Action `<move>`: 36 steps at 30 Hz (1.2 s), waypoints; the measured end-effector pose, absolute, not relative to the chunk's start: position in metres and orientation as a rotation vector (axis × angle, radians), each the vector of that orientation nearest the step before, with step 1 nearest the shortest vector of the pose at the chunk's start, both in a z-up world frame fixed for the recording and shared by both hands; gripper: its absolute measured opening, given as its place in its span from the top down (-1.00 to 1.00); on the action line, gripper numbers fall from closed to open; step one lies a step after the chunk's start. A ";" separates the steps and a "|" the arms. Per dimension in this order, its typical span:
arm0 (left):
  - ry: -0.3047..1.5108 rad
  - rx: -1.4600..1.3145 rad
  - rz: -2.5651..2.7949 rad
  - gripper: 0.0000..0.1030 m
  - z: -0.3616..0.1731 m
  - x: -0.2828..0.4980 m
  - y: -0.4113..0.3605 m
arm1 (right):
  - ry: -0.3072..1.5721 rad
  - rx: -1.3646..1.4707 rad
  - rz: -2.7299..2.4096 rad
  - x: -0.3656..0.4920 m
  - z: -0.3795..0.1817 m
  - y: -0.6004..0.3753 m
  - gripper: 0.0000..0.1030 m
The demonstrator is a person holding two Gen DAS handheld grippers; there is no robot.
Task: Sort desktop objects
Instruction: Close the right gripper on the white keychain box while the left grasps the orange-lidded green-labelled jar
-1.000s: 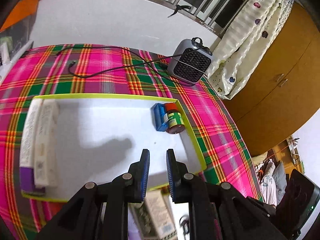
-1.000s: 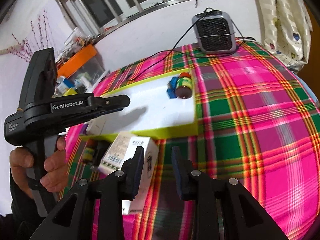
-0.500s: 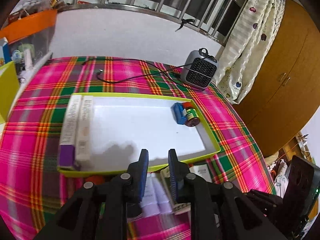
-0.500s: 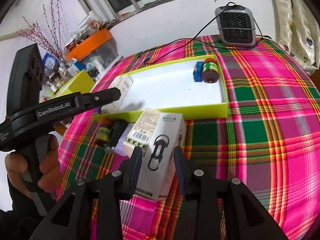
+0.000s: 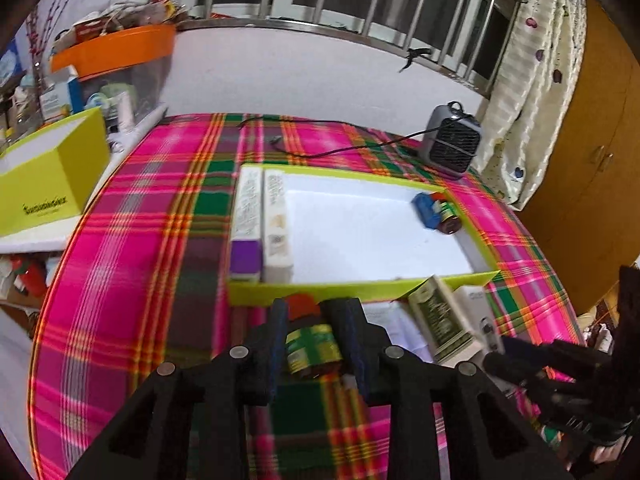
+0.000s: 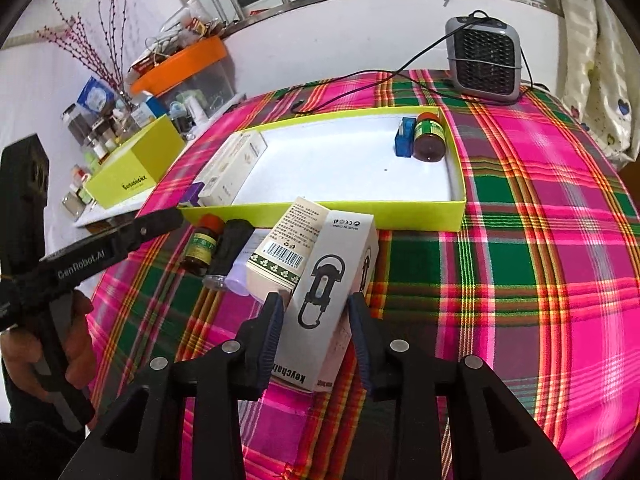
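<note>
A yellow-green tray (image 5: 360, 290) (image 6: 320, 210) with a white floor holds two long boxes (image 5: 260, 216) at its left end. At its right end are a blue item (image 6: 404, 138) and a brown bottle (image 6: 429, 140). In front of the tray lie a small orange-capped bottle (image 5: 312, 344) (image 6: 200, 248), a black cylinder (image 6: 230, 250), a green-patterned box (image 6: 288, 256) and a white keychain box (image 6: 328, 292). My left gripper (image 5: 315, 332) (image 6: 168, 218) is open, its fingers either side of the small bottle. My right gripper (image 6: 316, 320) is open with the keychain box between its fingers.
A grey heater (image 5: 454, 146) (image 6: 484, 60) with a black cable stands at the back of the plaid-covered table. Off the table's left edge sit a yellow-green box (image 5: 44, 184) (image 6: 132, 164) and an orange-lidded bin (image 6: 180, 64). A wooden wardrobe (image 5: 592, 160) is on the right.
Both grippers have drawn back from over the tray to the items in front of it. Their fingers have spread wider, the left around the small bottle, the right around the keychain box.
</note>
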State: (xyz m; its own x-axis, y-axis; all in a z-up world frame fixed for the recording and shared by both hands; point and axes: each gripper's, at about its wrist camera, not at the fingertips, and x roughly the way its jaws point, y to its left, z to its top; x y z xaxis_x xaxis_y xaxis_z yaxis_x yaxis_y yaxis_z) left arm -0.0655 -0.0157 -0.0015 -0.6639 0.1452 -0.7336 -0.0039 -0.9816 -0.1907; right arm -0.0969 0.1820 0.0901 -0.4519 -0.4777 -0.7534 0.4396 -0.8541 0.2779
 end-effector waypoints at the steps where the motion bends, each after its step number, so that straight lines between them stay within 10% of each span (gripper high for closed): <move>1: -0.266 -1.256 2.785 0.41 -0.003 -0.064 -0.018 | -0.052 1.211 -2.299 -0.097 0.090 0.182 0.31; 36: -0.290 -1.400 2.734 0.29 -0.039 -0.080 -0.012 | 0.088 1.301 -2.376 -0.109 0.086 0.187 0.30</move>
State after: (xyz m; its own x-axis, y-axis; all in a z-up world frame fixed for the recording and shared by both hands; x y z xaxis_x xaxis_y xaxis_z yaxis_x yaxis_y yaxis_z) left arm -0.0797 -0.0121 -0.0393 -0.5868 0.1351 -0.7984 0.0355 -0.9808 -0.1920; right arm -0.1085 0.1871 0.0859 -0.4689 -0.3368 -0.8165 0.3964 -0.9064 0.1462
